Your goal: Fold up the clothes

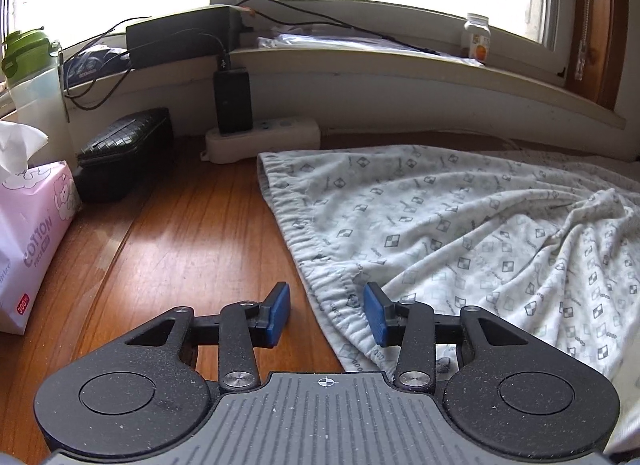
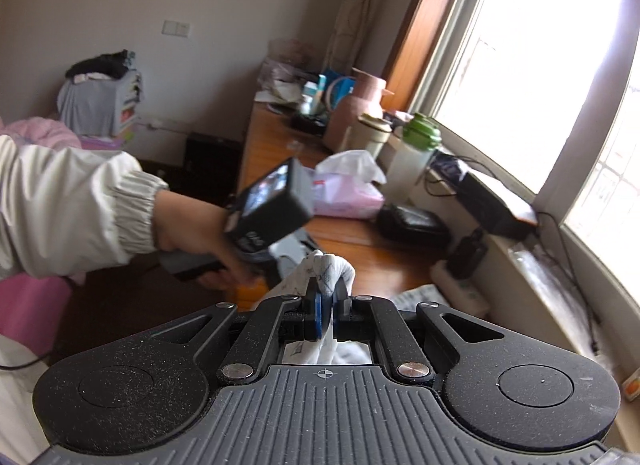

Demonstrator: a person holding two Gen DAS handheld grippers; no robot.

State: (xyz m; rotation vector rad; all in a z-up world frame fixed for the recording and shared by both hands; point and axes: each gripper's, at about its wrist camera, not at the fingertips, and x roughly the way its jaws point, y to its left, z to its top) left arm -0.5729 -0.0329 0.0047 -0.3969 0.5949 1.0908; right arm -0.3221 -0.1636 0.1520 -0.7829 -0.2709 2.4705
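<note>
Left gripper (image 1: 327,315): jaws spread apart, empty, straddling the elastic waistband edge of the patterned garment (image 1: 460,233). Right gripper (image 2: 327,307): clamped on a bunched fold of the same pale printed cloth, lifted above the desk. Garment: spread rumpled on the wooden desk (image 1: 188,233). Beyond: pink tissue pack (image 1: 34,233), black case (image 1: 124,149), power strip (image 1: 264,137) under the windowsill.

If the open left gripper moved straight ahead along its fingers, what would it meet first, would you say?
Most likely the gathered elastic waistband edge of the pale patterned cotton garment, which already lies between the left gripper's blue pads. Beyond that lies bare wooden desk, then the white power strip; depth is uncertain.
</note>
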